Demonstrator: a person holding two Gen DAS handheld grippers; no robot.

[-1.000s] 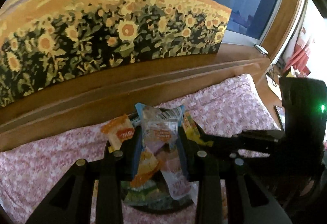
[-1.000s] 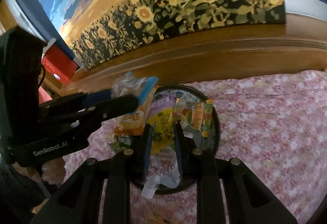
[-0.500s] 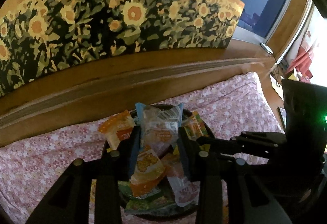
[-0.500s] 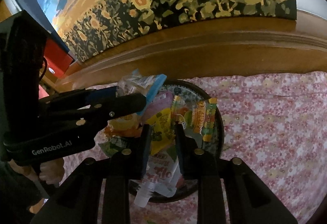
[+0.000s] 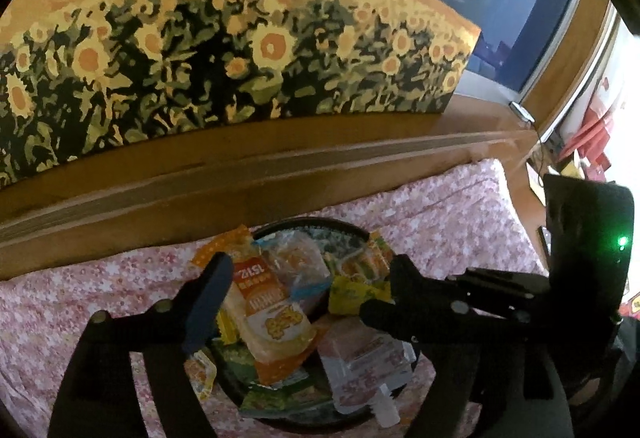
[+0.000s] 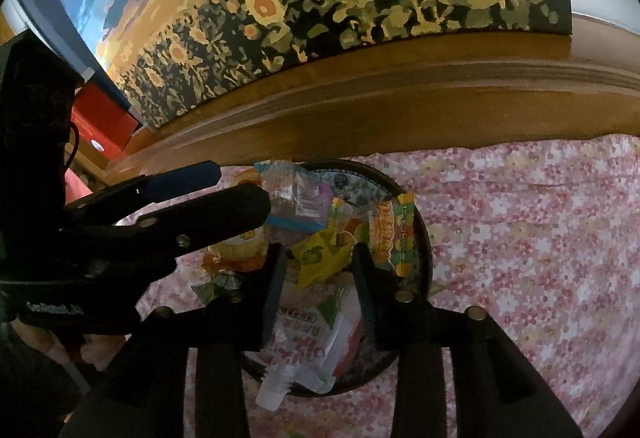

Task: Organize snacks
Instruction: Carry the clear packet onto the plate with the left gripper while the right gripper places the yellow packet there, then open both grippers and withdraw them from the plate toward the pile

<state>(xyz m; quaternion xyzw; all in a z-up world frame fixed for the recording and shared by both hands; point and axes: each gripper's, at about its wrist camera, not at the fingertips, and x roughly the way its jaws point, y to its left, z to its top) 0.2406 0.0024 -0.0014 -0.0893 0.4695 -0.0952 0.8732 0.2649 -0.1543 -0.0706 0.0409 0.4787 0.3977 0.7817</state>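
i'm at the release step: my left gripper (image 5: 308, 294) has just been opening and stands wide, the orange snack pouch (image 5: 268, 312) lying free between its fingers on the pile in the round tray (image 5: 320, 224). my right gripper (image 6: 318, 270) has just been opening too, the yellow packet (image 6: 320, 256) loose in its gap, not pinched. the tray sits on the flowered bedspread (image 6: 520, 238), toward 12 o'clock of both tools. next, i judge, lift both clear without snagging wrappers.
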